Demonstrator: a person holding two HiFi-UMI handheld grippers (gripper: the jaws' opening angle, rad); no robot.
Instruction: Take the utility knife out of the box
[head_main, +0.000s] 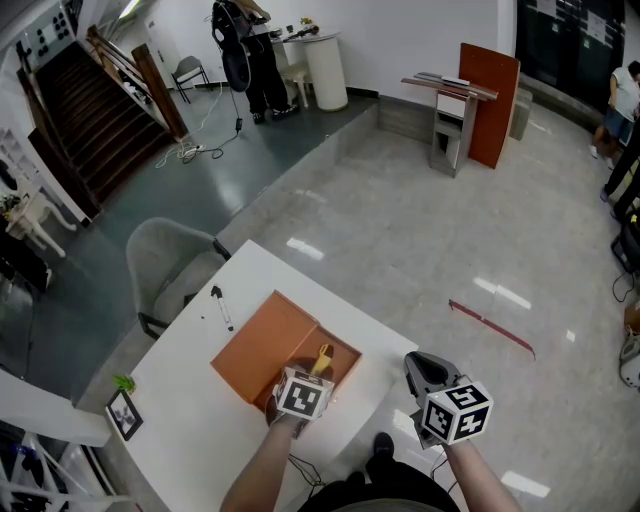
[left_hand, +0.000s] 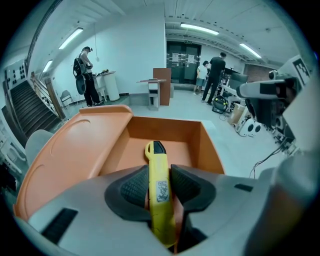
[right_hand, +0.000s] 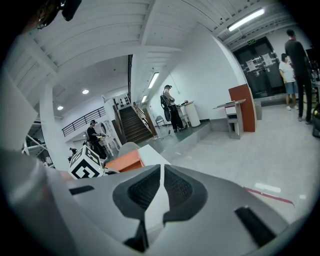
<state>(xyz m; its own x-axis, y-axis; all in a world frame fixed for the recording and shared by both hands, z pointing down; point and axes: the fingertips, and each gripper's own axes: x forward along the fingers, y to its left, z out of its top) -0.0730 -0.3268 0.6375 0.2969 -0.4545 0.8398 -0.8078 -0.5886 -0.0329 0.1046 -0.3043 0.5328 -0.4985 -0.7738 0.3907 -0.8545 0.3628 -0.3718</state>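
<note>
An orange cardboard box (head_main: 262, 345) lies open on the white table (head_main: 190, 440), its lid folded back to the left. In the left gripper view the yellow utility knife (left_hand: 156, 160) stands between the ribbed pads over the box (left_hand: 165, 135), black tip pointing away. Both pads of my left gripper (left_hand: 160, 189) press on its sides. From the head view the knife (head_main: 323, 357) pokes out beyond my left gripper (head_main: 316, 370) above the box's right half. My right gripper (head_main: 418, 368) hovers off the table's right edge, its jaws (right_hand: 161, 187) together with nothing between them.
A black pen (head_main: 221, 306) lies on the table left of the box. A small framed picture (head_main: 123, 412) with a green sprig sits at the table's left corner. A grey chair (head_main: 170, 262) stands behind the table. People stand far off in the room.
</note>
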